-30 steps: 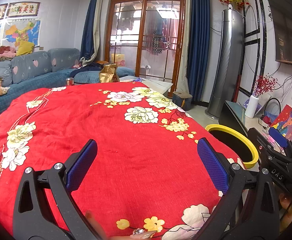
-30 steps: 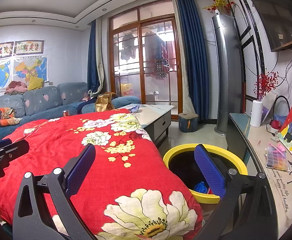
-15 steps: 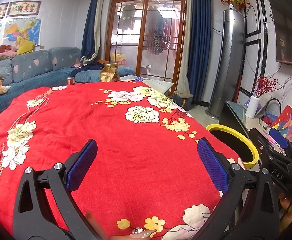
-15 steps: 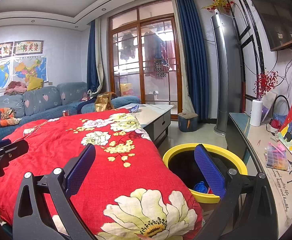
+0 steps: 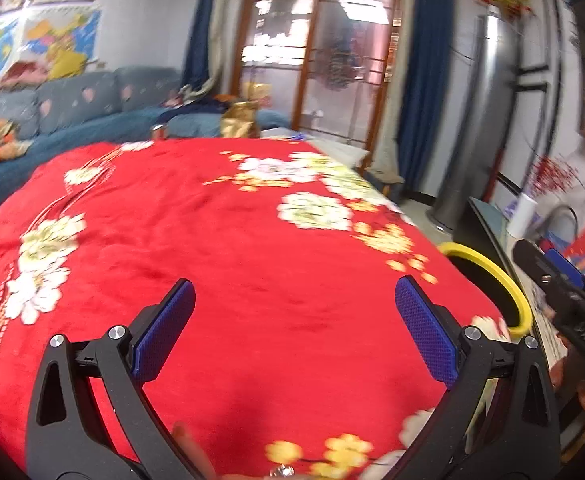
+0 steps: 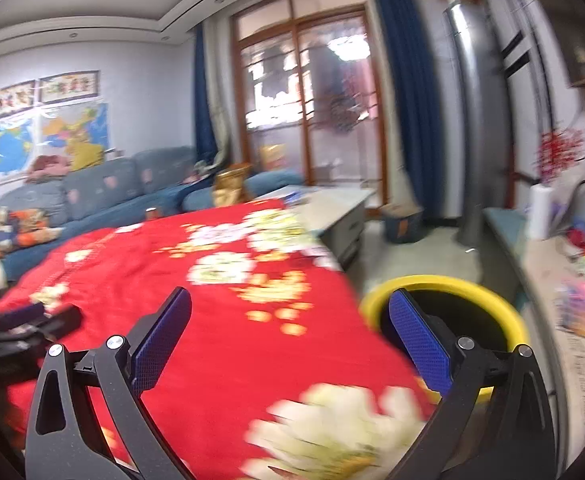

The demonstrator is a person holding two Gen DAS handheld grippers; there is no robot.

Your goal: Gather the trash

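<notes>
A black bin with a yellow rim (image 6: 448,292) stands on the floor at the right of the red flowered blanket (image 6: 220,320); its rim also shows in the left wrist view (image 5: 496,276). My left gripper (image 5: 294,328) is open and empty above the blanket (image 5: 232,260). My right gripper (image 6: 290,332) is open and empty, over the blanket's right edge, its right finger in front of the bin. Each gripper shows in the other's view, the right one (image 5: 560,300) at the right, the left one (image 6: 28,324) at the left. No loose trash shows on the blanket. Both views are blurred.
A blue sofa (image 5: 72,108) with clothes runs along the left wall. A gold paper bag (image 5: 244,116) and a small can (image 5: 158,131) stand beyond the blanket. A grey coffee table (image 6: 332,208) is ahead. A cluttered low shelf (image 6: 572,280) runs along the right wall.
Both cameras have tipped and shifted, and the views are now motion-blurred. The bin sits lower and farther right in the right wrist view. Both grippers stay open and empty.
</notes>
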